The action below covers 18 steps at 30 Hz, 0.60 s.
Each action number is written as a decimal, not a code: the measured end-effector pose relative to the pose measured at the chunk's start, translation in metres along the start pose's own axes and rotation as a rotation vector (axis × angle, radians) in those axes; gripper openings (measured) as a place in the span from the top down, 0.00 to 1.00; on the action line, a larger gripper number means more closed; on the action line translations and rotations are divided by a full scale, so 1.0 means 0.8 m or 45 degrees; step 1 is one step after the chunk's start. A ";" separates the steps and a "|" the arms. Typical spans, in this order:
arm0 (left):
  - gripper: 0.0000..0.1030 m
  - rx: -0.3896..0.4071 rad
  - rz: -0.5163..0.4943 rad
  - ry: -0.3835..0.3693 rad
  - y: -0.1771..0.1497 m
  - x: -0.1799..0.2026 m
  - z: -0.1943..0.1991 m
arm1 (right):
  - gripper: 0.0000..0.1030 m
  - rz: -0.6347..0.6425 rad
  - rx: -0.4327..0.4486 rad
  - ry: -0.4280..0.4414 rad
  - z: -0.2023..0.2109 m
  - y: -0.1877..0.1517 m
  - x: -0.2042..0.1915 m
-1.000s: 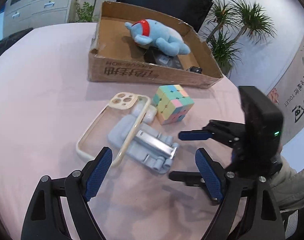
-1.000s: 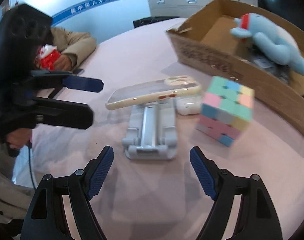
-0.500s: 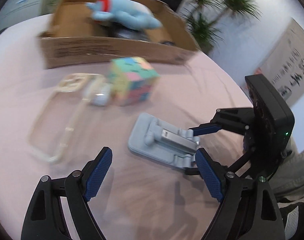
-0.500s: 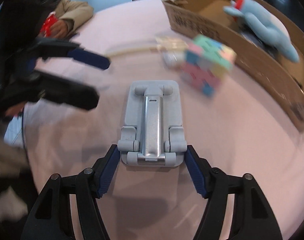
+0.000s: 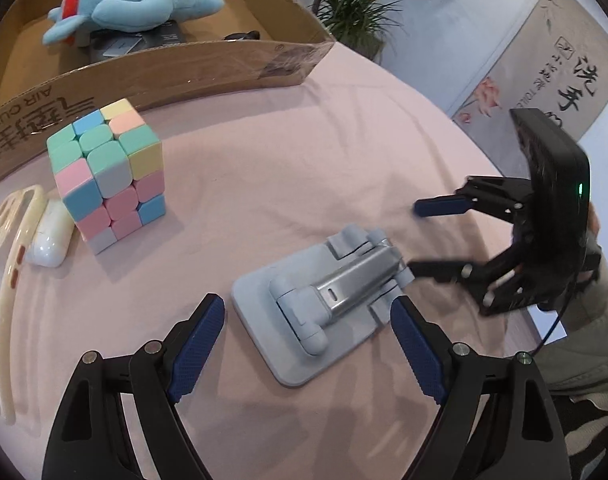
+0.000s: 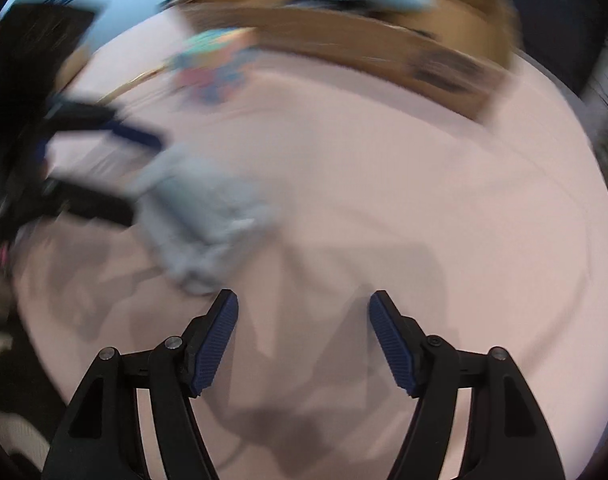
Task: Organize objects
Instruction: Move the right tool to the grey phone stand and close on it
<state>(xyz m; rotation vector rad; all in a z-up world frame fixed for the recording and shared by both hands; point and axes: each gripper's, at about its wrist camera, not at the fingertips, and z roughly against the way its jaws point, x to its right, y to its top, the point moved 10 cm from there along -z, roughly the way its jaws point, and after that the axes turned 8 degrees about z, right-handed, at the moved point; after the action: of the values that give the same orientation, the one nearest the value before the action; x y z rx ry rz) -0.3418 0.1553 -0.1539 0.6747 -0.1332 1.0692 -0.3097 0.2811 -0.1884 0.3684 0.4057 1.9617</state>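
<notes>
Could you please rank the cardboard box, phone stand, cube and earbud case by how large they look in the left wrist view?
1. Cardboard box, clearly largest though farthest.
2. Phone stand and cube look alike; the stand is nearer the camera, so I won't rank them.
3. Earbud case, smallest, partly hidden by the phone case.

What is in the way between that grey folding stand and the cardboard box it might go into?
The phone stand lies flat on the pink table, just ahead of the open left tool. Bare cloth runs from it to the cardboard box; the pastel cube sits off to the left. Nothing visible blocks it.
</notes>
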 end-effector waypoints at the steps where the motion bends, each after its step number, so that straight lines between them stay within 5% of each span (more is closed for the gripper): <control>1: 0.17 0.000 0.008 0.009 -0.002 -0.001 0.001 | 0.35 -0.067 0.014 0.003 0.003 -0.002 0.008; 8: 0.17 0.058 0.068 0.050 -0.014 -0.011 0.005 | 0.35 -0.275 0.183 0.174 0.015 0.008 -0.026; 11: 0.19 0.056 0.061 0.095 -0.011 -0.013 -0.002 | 0.35 -0.331 0.215 0.119 0.010 0.026 -0.046; 18: 0.43 0.063 0.044 0.173 -0.010 -0.021 -0.002 | 0.42 -0.413 0.192 0.040 0.010 0.026 -0.053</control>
<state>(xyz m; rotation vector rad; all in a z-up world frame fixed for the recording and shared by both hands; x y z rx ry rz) -0.3438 0.1412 -0.1659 0.6440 -0.0009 1.1513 -0.3059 0.2352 -0.1757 0.3443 0.5980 1.6272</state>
